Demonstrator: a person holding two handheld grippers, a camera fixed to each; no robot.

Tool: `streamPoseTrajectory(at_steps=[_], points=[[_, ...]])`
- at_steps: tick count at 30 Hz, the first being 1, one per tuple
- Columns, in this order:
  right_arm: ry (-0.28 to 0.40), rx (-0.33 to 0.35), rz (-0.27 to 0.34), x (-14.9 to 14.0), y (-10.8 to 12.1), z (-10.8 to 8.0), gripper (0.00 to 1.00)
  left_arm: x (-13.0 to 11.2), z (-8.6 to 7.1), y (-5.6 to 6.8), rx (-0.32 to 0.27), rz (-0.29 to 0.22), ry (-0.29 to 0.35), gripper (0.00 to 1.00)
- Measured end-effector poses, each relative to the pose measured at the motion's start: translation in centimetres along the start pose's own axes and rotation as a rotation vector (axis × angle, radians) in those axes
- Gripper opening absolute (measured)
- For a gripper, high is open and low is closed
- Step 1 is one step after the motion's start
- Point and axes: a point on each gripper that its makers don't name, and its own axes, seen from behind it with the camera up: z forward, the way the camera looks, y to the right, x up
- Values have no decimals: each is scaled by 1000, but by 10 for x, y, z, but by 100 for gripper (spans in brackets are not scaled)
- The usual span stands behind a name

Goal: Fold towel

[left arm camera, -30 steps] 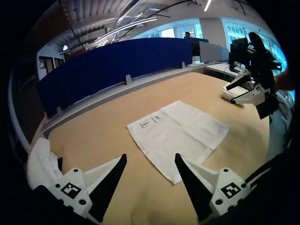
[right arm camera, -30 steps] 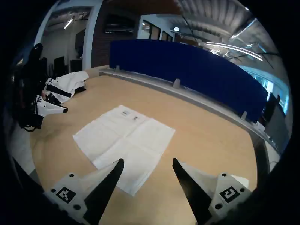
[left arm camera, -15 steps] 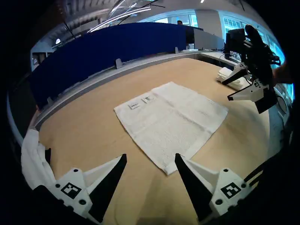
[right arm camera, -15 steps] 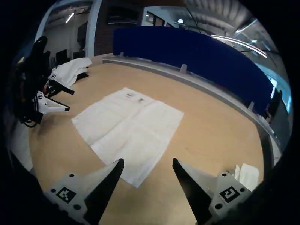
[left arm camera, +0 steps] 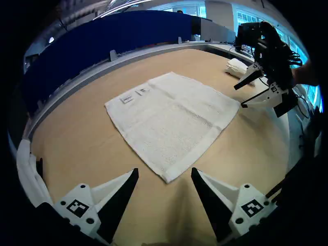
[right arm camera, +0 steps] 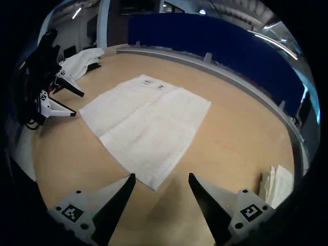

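A white towel (left arm camera: pixel 170 119) lies spread flat on the wooden table (left arm camera: pixel 90 135), two small labels near its far edge. In the left gripper view my left gripper (left arm camera: pixel 164 180) stands open, its tips just short of the towel's near corner. The right gripper (left arm camera: pixel 256 88) hangs open at the towel's right corner, held by a hand. In the right gripper view the towel (right arm camera: pixel 145 121) lies ahead, and my right gripper (right arm camera: pixel 160 182) is open just before its near corner. The left gripper (right arm camera: pixel 65 96) shows open at the towel's left corner.
A blue partition (left arm camera: pixel 110 37) runs along the table's far edge. A folded white cloth (left arm camera: pixel 240 67) lies at the far right of the left gripper view. More white cloth lies at the table's ends (right arm camera: pixel 84 61) and at the right edge (right arm camera: pixel 279 184).
Both grippers have come lower and closer to the towel, each now nearly at a corner. Both stay open and the towel has not moved.
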Motion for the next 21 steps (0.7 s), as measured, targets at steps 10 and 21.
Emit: streamPoseTrajectory(at_steps=[10,21], points=[[-10,16,14,-7,-3,6,97,-6,10,5,-25,-32,-41,95],[-25,38,19,-13,-6,11,79,-11,14,12,-39,-38,-65,85]])
